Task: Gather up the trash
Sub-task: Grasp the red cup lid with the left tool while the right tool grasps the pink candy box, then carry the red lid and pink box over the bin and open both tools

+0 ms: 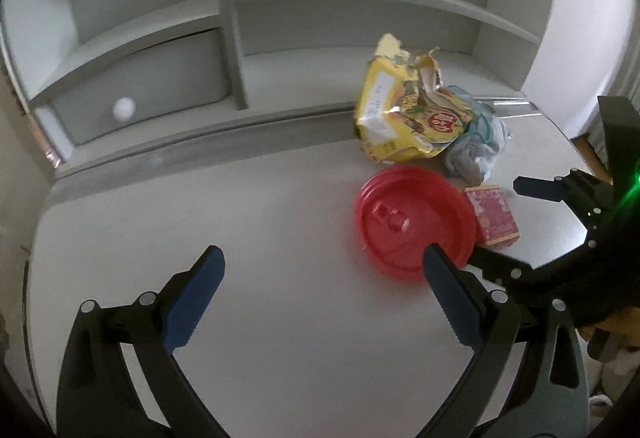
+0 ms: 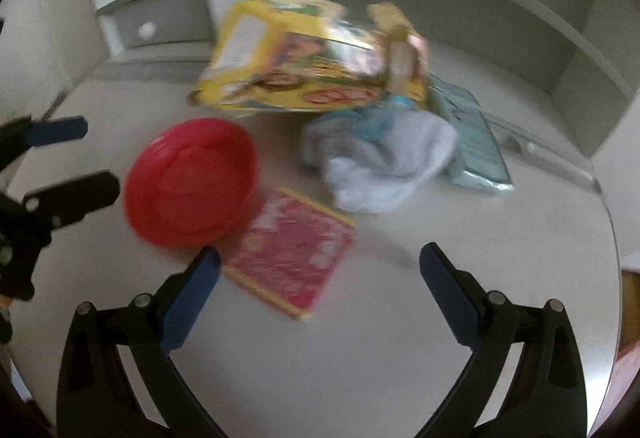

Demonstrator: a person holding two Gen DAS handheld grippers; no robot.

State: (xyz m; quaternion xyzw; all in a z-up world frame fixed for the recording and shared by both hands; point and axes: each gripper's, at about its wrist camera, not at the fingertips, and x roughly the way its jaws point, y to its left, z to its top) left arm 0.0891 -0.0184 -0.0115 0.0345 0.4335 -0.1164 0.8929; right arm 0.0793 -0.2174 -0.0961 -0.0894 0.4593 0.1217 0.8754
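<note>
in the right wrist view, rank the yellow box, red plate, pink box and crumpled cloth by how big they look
1. yellow box, the widest
2. red plate and crumpled cloth, too alike to rank
3. pink box, probably smallest, though it lies nearest the camera, so its look is flattered

Red plate [image 1: 414,222], pink box [image 1: 494,216], torn yellow bag [image 1: 404,114], crumpled cloth [image 1: 476,154] clustered together.

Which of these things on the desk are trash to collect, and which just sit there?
Trash: torn yellow bag, red plate, pink box, crumpled cloth, pale blue packet.

Just there: desk, shelves, drawer knob.
</note>
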